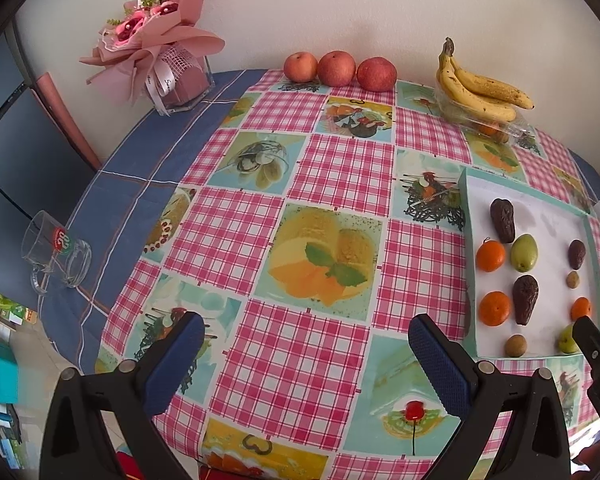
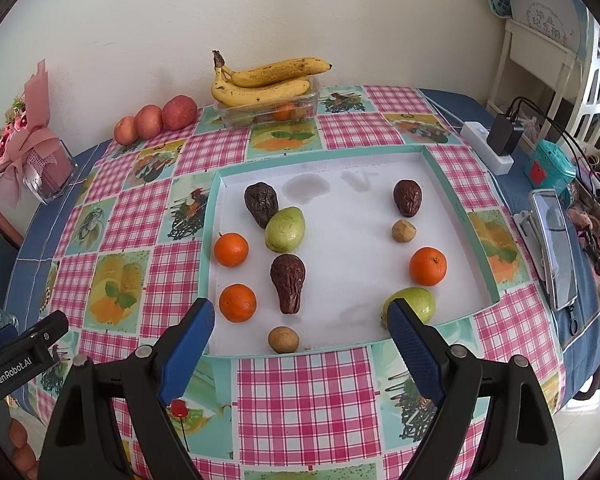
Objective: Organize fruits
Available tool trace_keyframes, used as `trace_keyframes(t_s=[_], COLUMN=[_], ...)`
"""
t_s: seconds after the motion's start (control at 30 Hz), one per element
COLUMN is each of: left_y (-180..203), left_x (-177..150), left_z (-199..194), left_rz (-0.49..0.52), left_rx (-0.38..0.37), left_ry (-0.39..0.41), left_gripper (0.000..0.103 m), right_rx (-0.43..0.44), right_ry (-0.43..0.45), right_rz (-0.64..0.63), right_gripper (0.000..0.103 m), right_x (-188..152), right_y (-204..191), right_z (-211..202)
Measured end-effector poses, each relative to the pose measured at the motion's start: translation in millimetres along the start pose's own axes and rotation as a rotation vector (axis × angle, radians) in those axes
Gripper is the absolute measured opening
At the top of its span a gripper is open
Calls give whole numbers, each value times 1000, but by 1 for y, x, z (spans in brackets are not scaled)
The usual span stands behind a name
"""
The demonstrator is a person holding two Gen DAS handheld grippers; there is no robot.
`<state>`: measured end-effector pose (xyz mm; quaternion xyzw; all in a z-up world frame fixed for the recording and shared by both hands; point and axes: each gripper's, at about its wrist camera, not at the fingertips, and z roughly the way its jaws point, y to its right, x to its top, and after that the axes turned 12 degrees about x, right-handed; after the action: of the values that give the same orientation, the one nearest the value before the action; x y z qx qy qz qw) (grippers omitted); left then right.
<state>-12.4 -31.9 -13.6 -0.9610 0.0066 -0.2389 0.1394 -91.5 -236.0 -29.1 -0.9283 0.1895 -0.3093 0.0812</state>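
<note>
A white tray with a teal rim [image 2: 324, 153] holds three oranges [image 2: 231, 249], two green pears [image 2: 285, 229], three dark wrinkled avocados [image 2: 288, 286] and two small brown fruits [image 2: 283, 339], all lying apart. My right gripper [image 2: 300, 312] hovers open over the tray's near edge, with nothing between its fingers. My left gripper [image 1: 306, 322] is open and empty above the checked tablecloth, left of the tray [image 1: 469, 264]. Three red apples [image 1: 337, 68] line the wall. A banana bunch [image 1: 476, 88] rests on a clear plastic box.
A pink bouquet in a clear vase [image 1: 160, 48] and a glass mug [image 1: 56, 256] stand on the blue cloth at the left. At the tray's right are a power strip with charger [image 2: 496, 140], a phone [image 2: 556, 248] and clutter. The wall runs along the table's far side.
</note>
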Motion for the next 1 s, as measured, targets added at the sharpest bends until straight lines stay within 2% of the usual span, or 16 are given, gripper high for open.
trace_keyframes(t_s=[1.0], left_y=[-1], left_x=[0], left_z=[-2], left_rz=[2], left_rx=[-2], left_ry=[9], left_gripper=[103], right_rx=[-2], right_ry=[-8], right_rz=[-11], right_gripper=[89], right_x=[-1], right_y=[-1], right_z=[1])
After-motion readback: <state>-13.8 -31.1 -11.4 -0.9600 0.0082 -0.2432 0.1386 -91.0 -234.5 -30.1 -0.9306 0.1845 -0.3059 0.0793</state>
